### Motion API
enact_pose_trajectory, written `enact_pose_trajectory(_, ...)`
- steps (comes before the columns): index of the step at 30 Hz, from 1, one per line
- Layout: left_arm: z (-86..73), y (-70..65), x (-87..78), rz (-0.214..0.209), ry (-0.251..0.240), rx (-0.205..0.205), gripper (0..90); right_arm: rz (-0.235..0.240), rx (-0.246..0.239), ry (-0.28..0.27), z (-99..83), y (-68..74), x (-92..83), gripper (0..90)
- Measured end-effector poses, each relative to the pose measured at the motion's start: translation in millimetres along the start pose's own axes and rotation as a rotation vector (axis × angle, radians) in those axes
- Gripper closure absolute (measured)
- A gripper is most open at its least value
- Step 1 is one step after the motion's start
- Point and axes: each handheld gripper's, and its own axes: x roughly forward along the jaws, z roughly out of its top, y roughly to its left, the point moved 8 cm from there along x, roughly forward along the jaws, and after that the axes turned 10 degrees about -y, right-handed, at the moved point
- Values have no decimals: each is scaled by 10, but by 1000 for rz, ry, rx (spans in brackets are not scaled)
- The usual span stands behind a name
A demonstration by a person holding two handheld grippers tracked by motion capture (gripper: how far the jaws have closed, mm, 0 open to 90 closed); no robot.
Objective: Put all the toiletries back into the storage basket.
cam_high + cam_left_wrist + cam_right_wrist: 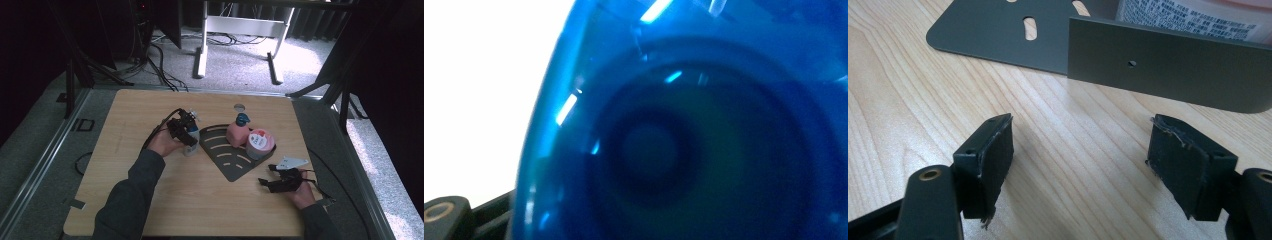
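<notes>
Fine print on pink jar (1193, 17) illegible.

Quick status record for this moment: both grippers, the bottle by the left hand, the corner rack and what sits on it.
left gripper: at a small bottle, left of the rack; whether the pads press on it cannot be told
small bottle: upright on the table, white body, blue translucent top close against the left gripper's camera
right gripper: open, nothing between the jaws, low over bare wood near the rack wall
rack: dark grey, slotted, fan-shaped, on the table
on rack: pink pump bottle; pink-lidded tub beside it
</notes>
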Motion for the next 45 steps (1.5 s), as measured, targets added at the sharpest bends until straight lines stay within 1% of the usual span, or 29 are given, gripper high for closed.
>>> enact_pose_trajectory(2,3,-3,0,-7,-1,3,460,0,0,0,0,0,0,259)
enact_pose_trajectory(6,-3,-10,4,-22,-1,-4,504,0,0,0,0,-1,0,259)
enact_pose_trajectory(11,-11,-1,-3,-30,6,-8,515,0,0,0,0,0,0,259)
enact_pose_trajectory(16,-17,0,-12,-42,8,-21,529,0,0,0,0,0,0,259)
enact_pose_trajectory(18,-17,-4,-16,-46,8,-19,535,0,0,0,0,0,0,259)
enact_pose_trajectory(25,-14,-18,-21,-42,13,-12,544,0,0,0,0,0,0,259)
enact_pose_trajectory(29,-13,-17,-22,-37,13,-14,547,0,1,0,0,0,0,259)
enact_pose_trajectory(31,-10,-16,-20,-32,10,-23,548,0,0,0,0,-1,0,259)
enact_pose_trajectory(38,-21,-2,-41,-28,17,-25,547,1,1,0,0,-1,-1,259)
enact_pose_trajectory(45,7,-2,-97,-32,1,-29,546,0,0,0,0,-1,0,259)
